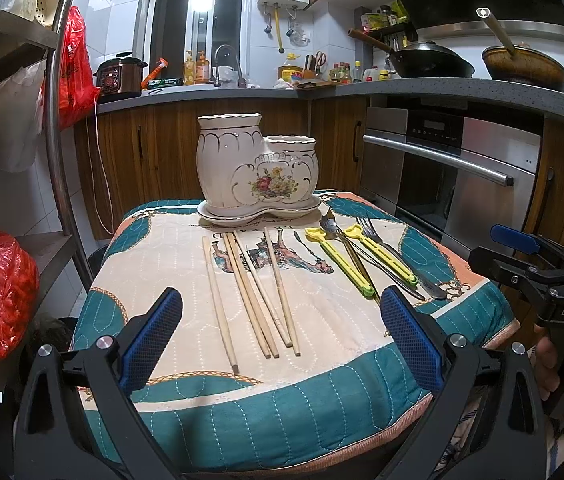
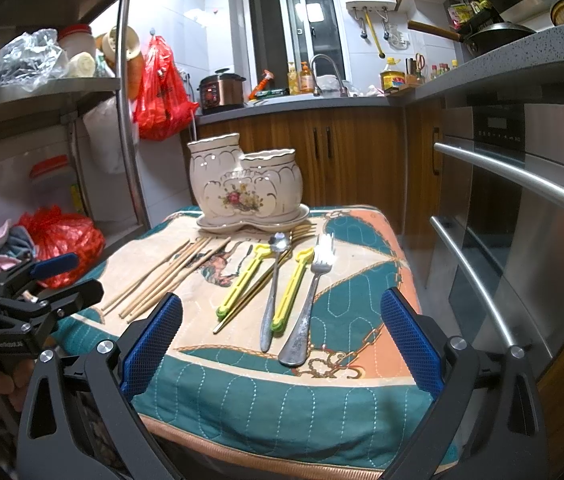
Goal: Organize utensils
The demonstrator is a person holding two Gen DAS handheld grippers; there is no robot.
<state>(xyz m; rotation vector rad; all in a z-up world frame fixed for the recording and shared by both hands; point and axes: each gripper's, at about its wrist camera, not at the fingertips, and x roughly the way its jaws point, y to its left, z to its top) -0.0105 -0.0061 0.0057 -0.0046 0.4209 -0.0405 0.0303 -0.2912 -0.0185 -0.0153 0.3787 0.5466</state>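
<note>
A white ceramic two-compartment utensil holder (image 1: pixel 258 164) with a painted flower spray and gold trim stands on its matching saucer at the far edge of a quilted teal, cream and orange cloth (image 1: pixel 322 360) that covers the table. Both of its mouths, the taller one and the lower one beside it, look empty from here.

In front of the holder, toward the cloth's left side, five pale wooden chopsticks (image 1: pixel 258 292) lie loose, fanning out toward the near edge. Toward the right side lie two yellow plastic tongs with green ends (image 2: pixel 266 284), a steel spoon (image 2: pixel 274 292) between them, a gold-coloured utensil (image 2: pixel 258 292) partly under them, and a steel fork (image 2: pixel 310 300) nearest the right edge, its handle end touching nothing else.

The left gripper (image 1: pixel 282 340) hangs over the near edge with its blue-padded jaws spread wide, holding nothing; the chopstick ends lie between and beyond them. The right gripper (image 2: pixel 282 340) is likewise spread wide and empty, lined up with the spoon and fork handles.
</note>
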